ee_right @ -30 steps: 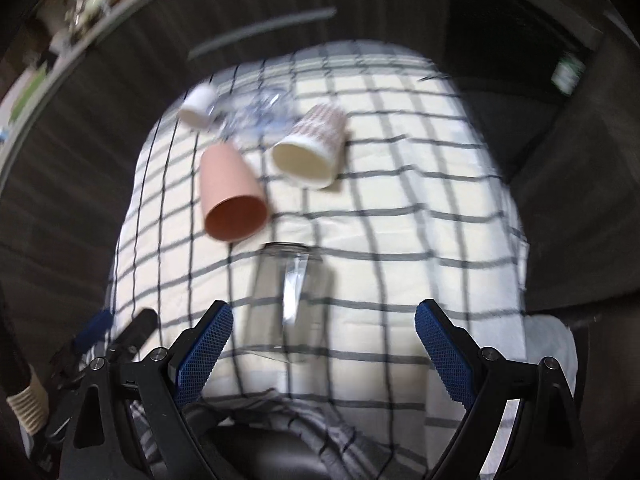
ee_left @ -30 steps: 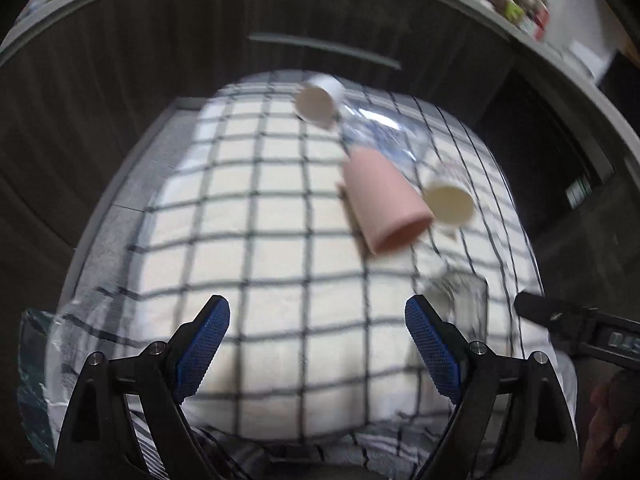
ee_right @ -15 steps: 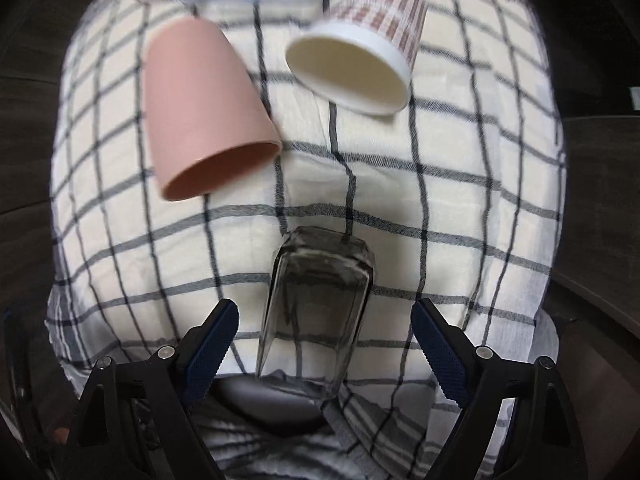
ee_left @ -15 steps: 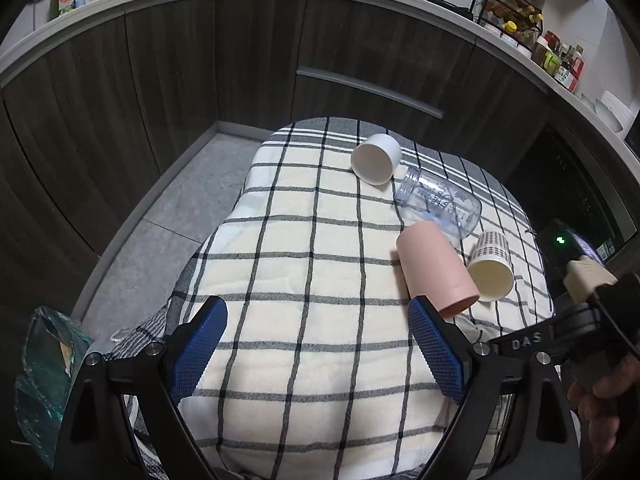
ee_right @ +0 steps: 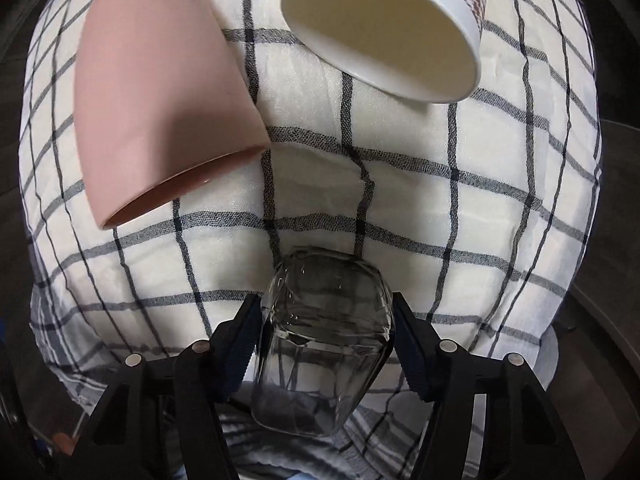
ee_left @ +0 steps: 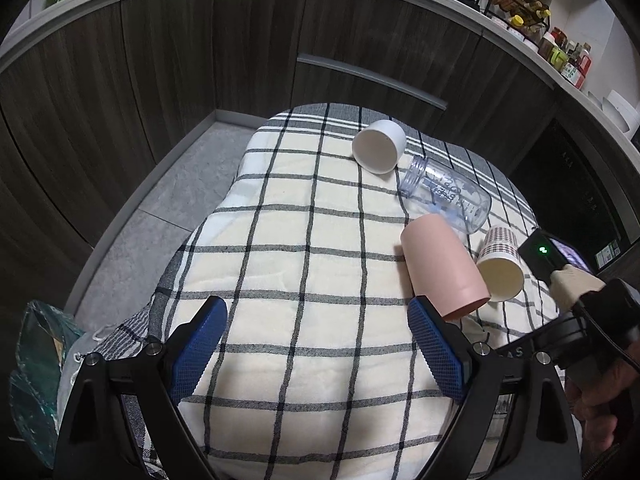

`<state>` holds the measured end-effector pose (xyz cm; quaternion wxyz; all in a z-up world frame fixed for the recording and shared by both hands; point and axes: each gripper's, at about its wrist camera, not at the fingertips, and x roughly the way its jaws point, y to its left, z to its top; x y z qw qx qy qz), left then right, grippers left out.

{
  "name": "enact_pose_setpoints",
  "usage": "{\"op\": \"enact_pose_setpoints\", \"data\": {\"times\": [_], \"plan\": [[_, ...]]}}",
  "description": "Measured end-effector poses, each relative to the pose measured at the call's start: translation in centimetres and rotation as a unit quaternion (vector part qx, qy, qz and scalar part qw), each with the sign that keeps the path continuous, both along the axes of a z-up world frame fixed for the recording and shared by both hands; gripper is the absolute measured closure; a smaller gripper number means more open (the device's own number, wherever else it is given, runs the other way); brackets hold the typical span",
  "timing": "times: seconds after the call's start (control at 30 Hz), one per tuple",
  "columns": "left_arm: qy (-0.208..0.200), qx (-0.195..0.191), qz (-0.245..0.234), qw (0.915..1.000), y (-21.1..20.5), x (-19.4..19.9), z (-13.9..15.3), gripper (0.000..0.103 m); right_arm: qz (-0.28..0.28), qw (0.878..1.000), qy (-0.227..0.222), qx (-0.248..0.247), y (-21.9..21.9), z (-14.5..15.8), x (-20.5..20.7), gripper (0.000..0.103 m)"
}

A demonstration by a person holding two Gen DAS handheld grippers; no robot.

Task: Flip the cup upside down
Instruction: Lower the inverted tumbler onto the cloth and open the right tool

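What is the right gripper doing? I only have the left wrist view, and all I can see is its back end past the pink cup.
Observer: The right gripper is shut on a clear glass cup, with one finger on each side.
Operator: How does that glass sit?
Observer: It lies on its side along the fingers, at the near end of the checked cloth.
Operator: Is it touching the other cups?
Observer: No. Bare cloth separates it from the pink cup ahead on the left and the paper cup ahead on the right.
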<state>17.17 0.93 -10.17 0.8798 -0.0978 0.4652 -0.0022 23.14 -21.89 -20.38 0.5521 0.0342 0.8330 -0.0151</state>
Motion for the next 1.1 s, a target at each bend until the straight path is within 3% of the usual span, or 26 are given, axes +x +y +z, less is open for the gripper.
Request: {"op": "enact_pose_setpoints", "data": {"times": [0.2,0.3,0.37,0.43,0.53,0.57,0.67,0.83,0.93,1.0,1.1], "plan": [[-0.006,-0.004,-0.003,1.0,0.7,-1.0,0.1,0.011,-0.01,0.997,-0.074,0.012,0.4,3.0,-2.3,0.042],[-0.009,-0.019,-0.002,0.9998,1.9,-1.9,0.2,0.011,-0.005,0.988,-0.152,0.023,1.4,5.8,-3.7,0.042],[-0.015,-0.033,0.001,0.9993,2.9,-2.6,0.3,0.011,0.013,0.975,-0.219,0.021,2.7,7.8,-5.1,0.042],[-0.03,-0.037,0.001,0.9989,3.6,-3.4,0.7,0.011,0.037,0.952,-0.304,0.019,4.3,10.0,-6.4,0.042],[-0.055,-0.027,0.001,0.9981,4.4,-4.9,0.6,0.011,0.068,0.901,-0.428,0.002,6.9,13.0,-6.3,0.042],[-0.058,-0.027,0.0,0.9979,4.7,-5.3,0.4,0.011,0.07,0.883,-0.464,0.0,7.7,13.1,-7.3,0.042],[-0.053,-0.024,0.001,0.9983,5.3,-5.9,-0.6,0.011,0.068,0.847,-0.528,-0.015,9.0,12.4,-8.2,0.042],[-0.054,-0.012,0.013,0.9984,5.9,-6.3,-2.0,0.011,0.056,0.814,-0.577,-0.042,10.1,9.8,-9.6,0.042],[-0.045,-0.01,0.015,0.9988,5.9,-6.1,-2.6,0.011,0.035,0.812,-0.58,-0.052,9.9,8.2,-10.1,0.042],[-0.042,-0.005,0.017,0.999,5.8,-5.9,-2.9,0.011,0.029,0.818,-0.572,-0.06,9.8,7.0,-10.0,0.042],[-0.037,-0.002,0.014,0.9992,5.6,-5.8,-3.2,0.011,0.048,0.81,-0.58,-0.075,10.7,6.4,-10.7,0.042]]}}
